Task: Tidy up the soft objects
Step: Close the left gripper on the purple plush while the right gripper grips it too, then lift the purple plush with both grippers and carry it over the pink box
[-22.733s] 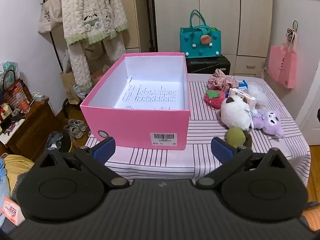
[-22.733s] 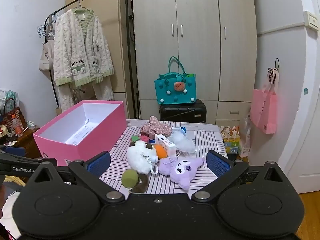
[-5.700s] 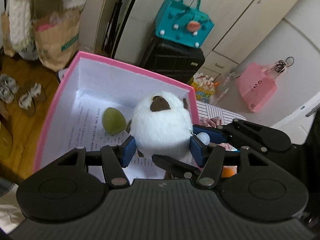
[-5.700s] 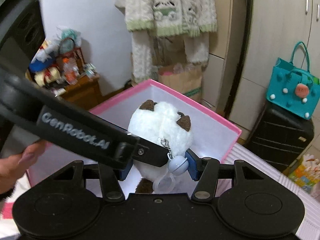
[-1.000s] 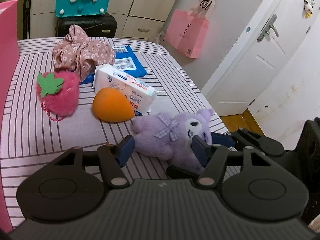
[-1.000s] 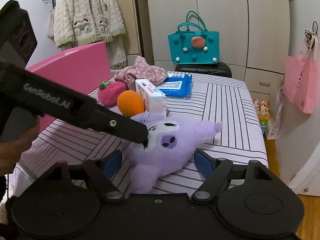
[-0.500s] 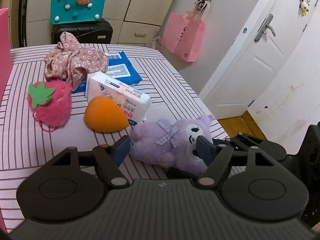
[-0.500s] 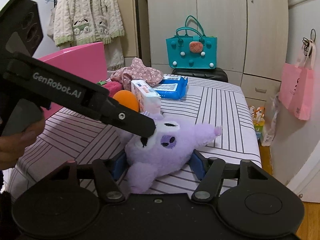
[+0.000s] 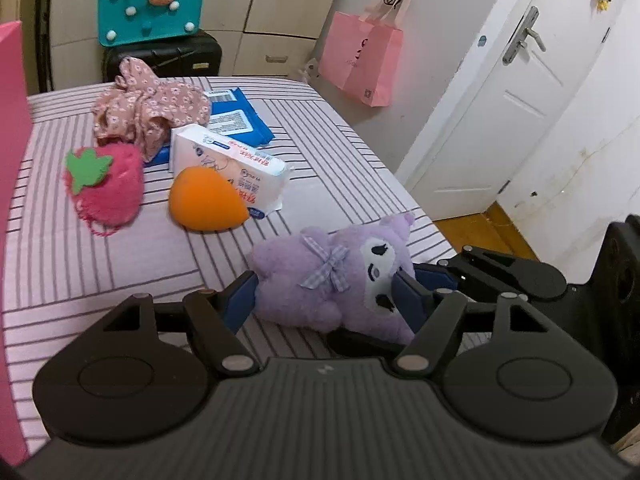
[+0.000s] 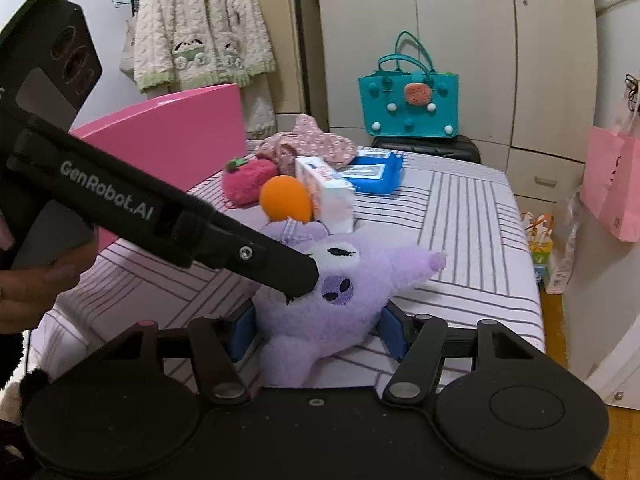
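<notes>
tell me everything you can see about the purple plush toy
The purple plush toy is fuzzy lilac with a white face, dark stitched eyes, pointed ears and a checked bow. It lies on the striped tablecloth near the table's corner. Both hand-held grippers bracket it: the left hand-held gripper, its jaws closing, and the right hand-held gripper, pads pressing its sides.

The purple plush toy [image 9: 332,284] was soft, short-piled fleece with stitched eyes and a checked cloth bow. The left tongs [image 9: 324,300] and right tongs [image 10: 316,330] were matt black plastic with blue rubbery pads. The bench [image 9: 120,256] wore striped woven cloth. The strawberry [image 9: 106,184] looked fuzzy, its leaf flat felt; the orange sponge [image 9: 204,204] was smooth and matt. The tissue pack [image 9: 232,160] had glossy film wrapping, and the pink box [image 10: 172,136] smooth card
</notes>
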Demonstrator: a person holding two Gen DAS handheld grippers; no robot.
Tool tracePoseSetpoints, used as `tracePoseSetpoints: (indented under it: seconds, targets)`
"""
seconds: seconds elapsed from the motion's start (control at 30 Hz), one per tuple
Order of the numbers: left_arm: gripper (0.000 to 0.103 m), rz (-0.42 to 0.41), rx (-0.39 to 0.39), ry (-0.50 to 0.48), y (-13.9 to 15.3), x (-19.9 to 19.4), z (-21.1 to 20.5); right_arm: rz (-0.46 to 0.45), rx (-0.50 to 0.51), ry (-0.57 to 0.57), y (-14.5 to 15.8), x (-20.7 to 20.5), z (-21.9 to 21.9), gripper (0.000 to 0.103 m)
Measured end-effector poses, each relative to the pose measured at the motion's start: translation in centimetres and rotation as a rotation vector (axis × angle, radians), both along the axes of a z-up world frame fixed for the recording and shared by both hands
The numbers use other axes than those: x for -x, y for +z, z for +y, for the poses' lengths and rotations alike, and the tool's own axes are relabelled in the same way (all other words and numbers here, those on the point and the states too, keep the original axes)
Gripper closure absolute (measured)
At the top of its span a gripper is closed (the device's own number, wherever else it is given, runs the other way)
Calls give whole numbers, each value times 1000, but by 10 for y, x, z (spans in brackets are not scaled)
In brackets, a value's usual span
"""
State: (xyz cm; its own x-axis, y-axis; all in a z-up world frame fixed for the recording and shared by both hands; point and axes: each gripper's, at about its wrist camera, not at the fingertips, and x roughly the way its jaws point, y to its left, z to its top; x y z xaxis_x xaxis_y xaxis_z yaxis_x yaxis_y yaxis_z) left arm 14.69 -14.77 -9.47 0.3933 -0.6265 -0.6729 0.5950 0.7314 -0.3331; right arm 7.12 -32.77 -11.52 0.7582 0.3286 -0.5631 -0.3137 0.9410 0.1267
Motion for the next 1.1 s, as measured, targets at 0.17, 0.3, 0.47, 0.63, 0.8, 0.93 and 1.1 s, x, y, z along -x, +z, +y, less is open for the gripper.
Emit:
tracePoseSetpoints:
  seconds: [0.17, 0.3, 0.47, 0.63, 0.8, 0.93, 1.1]
  targets:
    - [31, 1, -68, 36, 6, 12, 3, 33, -33, 14, 2, -1, 6, 35]
    - [31, -2, -83, 61, 10, 18, 9, 33, -35, 29, 4, 1, 13, 36]
    - [31, 2, -79, 89, 18, 25, 22, 53, -72, 42, 8, 5, 19, 36]
    - [31, 48, -102, 131, 22, 32, 35, 95, -91, 85, 14, 6, 28, 36]
    - [32, 55, -99, 142, 32, 53, 54, 141, -94, 132, 27, 16, 43, 36]
    - [32, 64, -72, 156, 42, 62, 73, 135, -86, 166, 39, 26, 55, 36]
    - [32, 56, -97, 138, 55, 76, 93, 149, -105, 228, 51, 31, 68, 37]
